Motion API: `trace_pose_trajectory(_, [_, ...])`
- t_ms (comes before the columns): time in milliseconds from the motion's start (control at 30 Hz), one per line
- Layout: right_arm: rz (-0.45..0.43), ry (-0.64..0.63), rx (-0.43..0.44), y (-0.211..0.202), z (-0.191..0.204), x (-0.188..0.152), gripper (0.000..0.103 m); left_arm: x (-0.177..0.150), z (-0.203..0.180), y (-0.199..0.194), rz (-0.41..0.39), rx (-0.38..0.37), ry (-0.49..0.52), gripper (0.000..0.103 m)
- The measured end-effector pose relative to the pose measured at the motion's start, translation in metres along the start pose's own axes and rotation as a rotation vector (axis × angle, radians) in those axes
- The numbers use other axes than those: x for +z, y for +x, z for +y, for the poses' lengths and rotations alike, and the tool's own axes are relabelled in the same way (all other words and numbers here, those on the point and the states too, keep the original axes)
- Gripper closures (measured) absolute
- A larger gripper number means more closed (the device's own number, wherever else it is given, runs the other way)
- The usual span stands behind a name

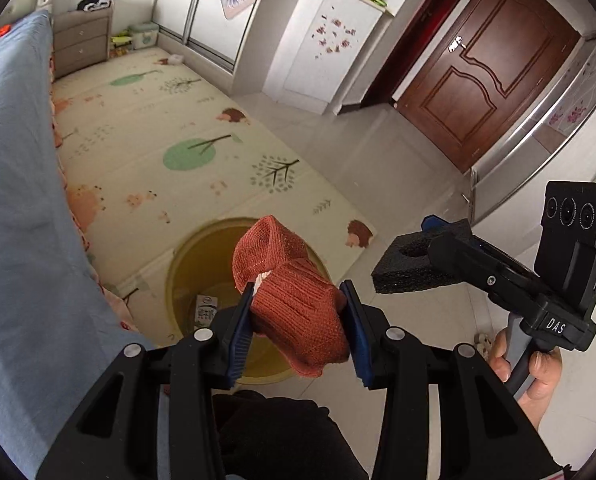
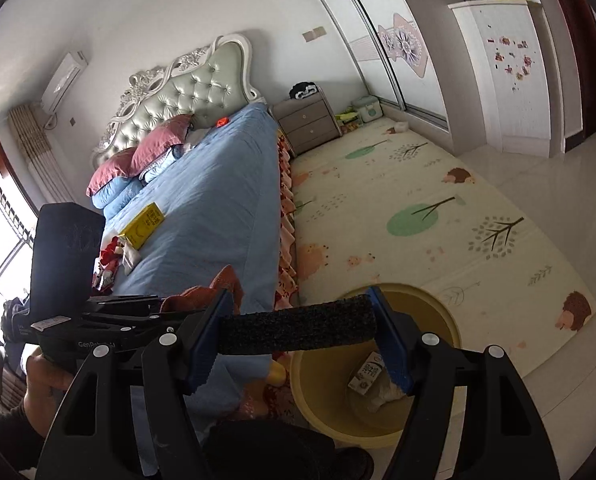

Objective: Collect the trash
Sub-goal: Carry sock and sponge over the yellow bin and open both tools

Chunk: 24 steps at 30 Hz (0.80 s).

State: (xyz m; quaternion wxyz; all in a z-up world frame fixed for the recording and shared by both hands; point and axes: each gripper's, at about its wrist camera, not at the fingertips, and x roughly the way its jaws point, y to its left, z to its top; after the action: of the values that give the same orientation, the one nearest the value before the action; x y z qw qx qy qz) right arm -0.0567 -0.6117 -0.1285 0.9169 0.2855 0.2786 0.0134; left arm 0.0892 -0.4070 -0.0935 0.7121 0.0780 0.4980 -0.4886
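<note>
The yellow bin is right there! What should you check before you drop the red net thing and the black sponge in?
1. Left gripper holds red mesh sleeve firmly: ok.
2. Right gripper holds black foam piece firmly: ok.
3. Sleeve above yellow bin: ok.
4. Foam above bin opening: cannot tell; in the left view it hangs beside the bin.
5. Bin has room: ok, only a carton and paper show.

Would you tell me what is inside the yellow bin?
Inside the yellow bin lie a small carton and crumpled white paper; the right claw hides the rest.

Blue bed [image 2: 218,184], nightstand [image 2: 308,122], brown door [image 1: 486,68].
</note>
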Motion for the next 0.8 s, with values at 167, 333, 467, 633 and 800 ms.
trace_pose_trajectory(167, [0.092,0.063,-0.009,0.031,-0.039,-0.011,0.036,0.015,0.009,0.047,0.105,0.003,-0.005,0.061])
trace_pose_trajectory(333, [0.142,0.103,-0.018,0.056,-0.064,-0.016,0.036,0.025,0.022,0.082,0.172,0.024,-0.007,0.061])
trace_pose_trajectory(467, [0.193,0.124,0.005,0.077,-0.077,-0.019,0.028,0.026,0.033,0.101,0.219,0.024,-0.031,0.056])
trace_pose_trajectory(633, [0.243,0.168,0.014,0.095,-0.086,-0.025,0.010,0.027,0.051,0.104,0.196,0.050,-0.114,0.009])
trace_pose_trajectory(800, [0.254,0.212,0.022,0.099,-0.096,-0.030,0.010,0.027,0.056,0.110,0.228,0.022,-0.142,0.009])
